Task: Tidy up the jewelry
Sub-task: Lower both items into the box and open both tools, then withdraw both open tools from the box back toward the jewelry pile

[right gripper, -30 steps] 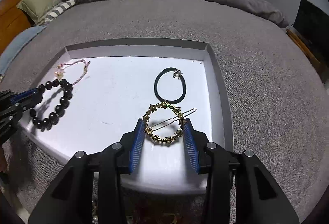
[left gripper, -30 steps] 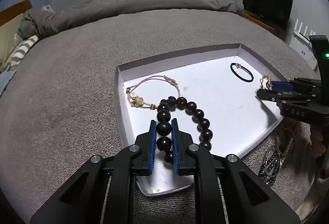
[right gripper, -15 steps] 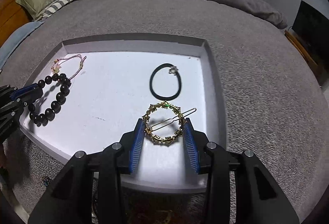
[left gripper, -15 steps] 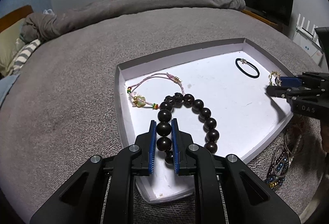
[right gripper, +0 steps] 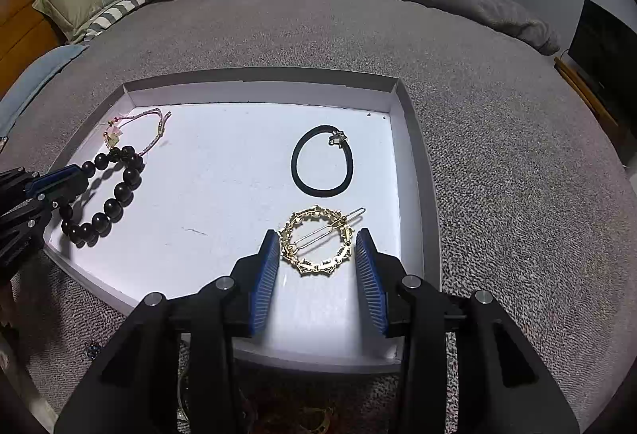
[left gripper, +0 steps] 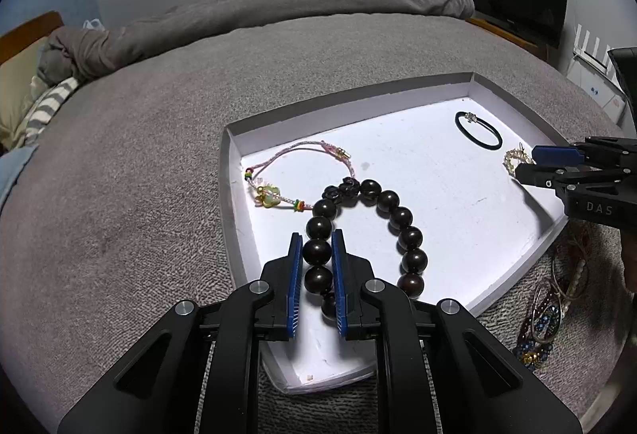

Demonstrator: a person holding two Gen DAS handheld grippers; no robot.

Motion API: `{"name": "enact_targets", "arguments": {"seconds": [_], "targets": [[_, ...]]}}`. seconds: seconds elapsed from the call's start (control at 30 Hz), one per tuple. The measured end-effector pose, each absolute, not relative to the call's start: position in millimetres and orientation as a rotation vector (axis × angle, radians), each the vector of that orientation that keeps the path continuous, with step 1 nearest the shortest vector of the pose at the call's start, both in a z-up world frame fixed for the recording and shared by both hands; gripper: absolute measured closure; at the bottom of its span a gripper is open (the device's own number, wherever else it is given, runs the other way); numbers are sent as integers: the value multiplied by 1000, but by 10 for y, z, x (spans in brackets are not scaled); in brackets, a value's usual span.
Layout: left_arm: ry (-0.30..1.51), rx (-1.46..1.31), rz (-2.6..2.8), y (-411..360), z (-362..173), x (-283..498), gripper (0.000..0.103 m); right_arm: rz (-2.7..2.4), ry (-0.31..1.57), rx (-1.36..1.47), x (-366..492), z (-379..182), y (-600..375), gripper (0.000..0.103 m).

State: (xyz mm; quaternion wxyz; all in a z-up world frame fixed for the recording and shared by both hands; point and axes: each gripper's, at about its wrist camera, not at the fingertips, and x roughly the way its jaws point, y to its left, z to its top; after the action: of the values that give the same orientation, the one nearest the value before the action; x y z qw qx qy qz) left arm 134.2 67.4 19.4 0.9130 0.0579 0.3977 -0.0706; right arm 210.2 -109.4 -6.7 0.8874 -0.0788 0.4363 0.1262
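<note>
Left black two-finger gripper (left gripper: 316,260) angled steeply downward, its 2 blue-padded fingers (left gripper: 294,274) drawn close together and clamped from both sides on a string of dark round wooden beads (left gripper: 398,213), 1 bead pinched between the pads. Seen from the right camera as well, entering at the left edge (right gripper: 59,181). Right black two-finger gripper (right gripper: 316,270) likewise tilted steeply down, blue ribbed fingers (right gripper: 264,274) standing apart on either side of a gold ring-shaped hair clip (right gripper: 316,241), pads not pressing on it, a gap showing at each side. Visible from the left camera at the right edge (left gripper: 525,165), black body marked with pale letters.
</note>
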Motion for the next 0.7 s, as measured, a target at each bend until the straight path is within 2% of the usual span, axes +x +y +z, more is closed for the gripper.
{"name": "enact_targets", "arguments": {"seconds": [0.03,0.13,0.17,0.2,0.23,0.33,0.53,0.63,0.7], "targets": [[819,119,-145,673,194,1341,88,265,905,-162,2102,-64,-1102,61],[813,119,-141,677,196,1342,88,288,883,-155,2055,-37,-1090,44],[809,119,-138,680,203,1339,82,288,868,-162,2022,-23,-1079,37],[804,116,-138,684,212,1334,75,280,841,-178,1981,1,-1065,35],[797,111,-139,691,221,1319,64,275,821,-190,1952,20,-1058,32],[774,103,-145,695,266,1287,62,280,778,-183,1888,96,-1085,30],[743,120,-146,654,303,1245,43,278,723,-117,1856,231,-1168,21],[730,121,-149,634,321,1222,36,272,699,-94,1805,249,-1212,9],[722,120,-150,622,334,1212,30,271,686,-87,1783,257,-1221,7]]}}
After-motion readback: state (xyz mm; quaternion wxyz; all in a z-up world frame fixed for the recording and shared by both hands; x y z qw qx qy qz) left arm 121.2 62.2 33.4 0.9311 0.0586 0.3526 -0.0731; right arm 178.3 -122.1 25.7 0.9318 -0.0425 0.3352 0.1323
